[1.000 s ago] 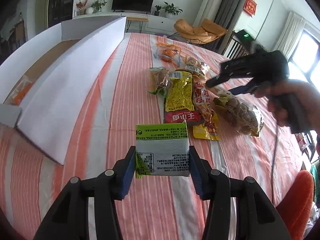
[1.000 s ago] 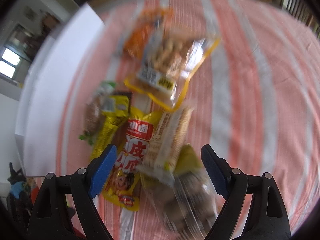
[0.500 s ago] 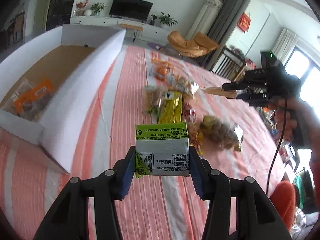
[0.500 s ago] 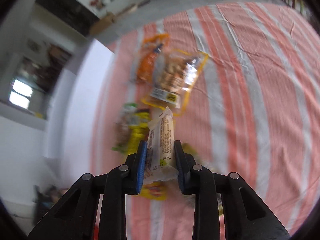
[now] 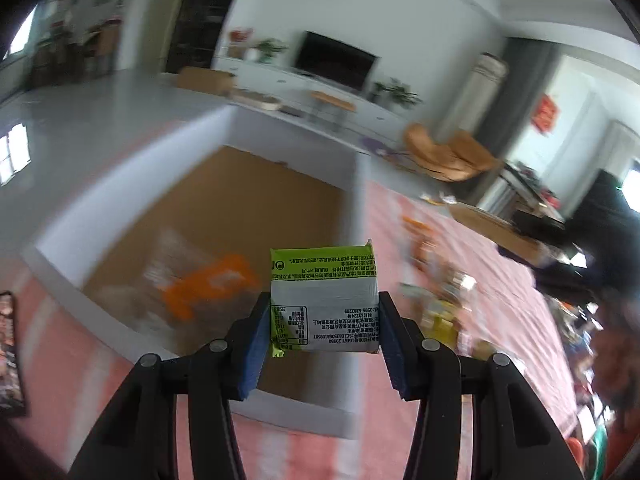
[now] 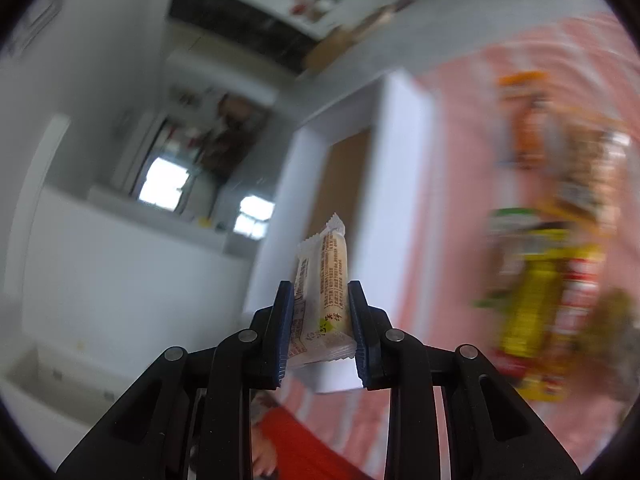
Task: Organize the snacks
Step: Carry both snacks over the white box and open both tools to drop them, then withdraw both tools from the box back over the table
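My left gripper (image 5: 324,320) is shut on a green and white snack packet (image 5: 324,300) and holds it above the near right wall of the white cardboard box (image 5: 124,160). An orange packet (image 5: 208,284) lies blurred on the box's brown floor. My right gripper (image 6: 320,320) is shut on a long pale wafer packet (image 6: 326,280), held in the air with the box (image 6: 396,184) ahead of it. The remaining snack pile (image 6: 552,272) lies blurred on the striped cloth at the right; it also shows in the left wrist view (image 5: 444,304).
The table has a pink and white striped cloth (image 5: 500,280). The right hand and its dark gripper body (image 5: 592,240) show at the right edge of the left wrist view. A dark printed item (image 5: 8,352) lies at the table's left edge.
My left gripper has swung left with its packet and now looks over the box. My right gripper has lifted its wafer packet and turned left toward the box; the pile has slid to the right.
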Available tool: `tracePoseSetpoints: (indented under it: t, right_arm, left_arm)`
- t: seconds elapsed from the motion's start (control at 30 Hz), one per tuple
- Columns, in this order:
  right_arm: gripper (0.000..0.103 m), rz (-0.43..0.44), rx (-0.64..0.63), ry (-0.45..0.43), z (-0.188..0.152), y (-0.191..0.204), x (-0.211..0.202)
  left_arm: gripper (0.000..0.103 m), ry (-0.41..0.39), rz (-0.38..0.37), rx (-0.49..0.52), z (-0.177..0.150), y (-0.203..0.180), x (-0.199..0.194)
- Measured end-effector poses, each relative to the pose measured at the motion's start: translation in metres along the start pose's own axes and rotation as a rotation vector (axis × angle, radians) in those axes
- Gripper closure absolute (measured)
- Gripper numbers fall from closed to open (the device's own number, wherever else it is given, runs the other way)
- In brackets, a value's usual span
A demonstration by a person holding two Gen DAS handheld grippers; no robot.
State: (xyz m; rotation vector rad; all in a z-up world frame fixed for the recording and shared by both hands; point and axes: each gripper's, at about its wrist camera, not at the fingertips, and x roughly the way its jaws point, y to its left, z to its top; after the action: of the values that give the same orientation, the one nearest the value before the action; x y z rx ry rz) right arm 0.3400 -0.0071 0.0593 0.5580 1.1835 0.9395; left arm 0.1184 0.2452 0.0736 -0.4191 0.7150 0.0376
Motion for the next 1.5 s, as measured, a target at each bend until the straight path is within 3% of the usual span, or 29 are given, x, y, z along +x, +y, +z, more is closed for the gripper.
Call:
tracePoseSetpoints:
  t: [0.17, 0.2, 0.27, 0.3, 0.4, 0.5, 0.7, 0.87, 0.97, 1.07, 1.13, 1.3, 1.5]
  right_arm:
    - [0.074, 0.018, -0.11, 0.099, -0.016, 0.05, 0.091]
    - [0.07, 0.003, -0.13, 0.108, -0.02, 0.056, 0.11]
    - [0.042, -0.029, -0.168, 0.115, -0.024, 0.061, 0.137]
    - [0.031, -0.051, -0.192, 0.121, -0.026, 0.063, 0.15]
    - [0.031, -0.081, -0.227, 0.108, -0.032, 0.06, 0.158]
    - [0.031, -0.139, -0.316, 0.06, -0.04, 0.053, 0.139]
    - [0.032, -0.48, -0.578, -0.1, -0.087, 0.002, 0.061]
    - [0.032, -0.734, -0.554, -0.287, -0.131, -0.077, -0.045]
    - [0.032, -0.848, -0.453, -0.385, -0.161, -0.117, -0.112]
    - [0.032, -0.901, -0.337, -0.375, -0.183, -0.161, -0.15]
    - [0.032, -0.918, -0.325, -0.337, -0.203, -0.178, -0.159]
    - [0.032, -0.873, -0.382, -0.28, -0.233, -0.175, -0.15]
    - [0.032, -0.819, -0.489, -0.22, -0.235, -0.155, -0.11]
  left_arm:
    - [0.048, 0.009, 0.141, -0.011, 0.013, 0.046, 0.01]
    - [0.035, 0.018, 0.164, -0.012, 0.014, 0.052, 0.014]
    - [0.011, 0.031, 0.207, -0.029, 0.013, 0.064, 0.022]
    - [0.009, 0.026, 0.223, -0.036, 0.011, 0.068, 0.024]
    - [0.009, 0.012, 0.224, -0.061, 0.002, 0.078, 0.02]
    - [0.009, -0.007, 0.185, -0.071, -0.013, 0.07, 0.012]
    - [0.009, 0.003, -0.007, 0.026, -0.046, 0.001, -0.005]
    - [0.004, 0.062, -0.191, 0.181, -0.088, -0.084, -0.006]
    - [0.003, 0.146, -0.277, 0.263, -0.124, -0.13, 0.009]
    - [0.003, 0.242, -0.246, 0.36, -0.161, -0.162, 0.038]
    - [0.004, 0.282, -0.216, 0.401, -0.178, -0.169, 0.056]
    - [0.004, 0.314, -0.115, 0.418, -0.201, -0.166, 0.078]
    - [0.003, 0.293, -0.042, 0.419, -0.205, -0.147, 0.088]
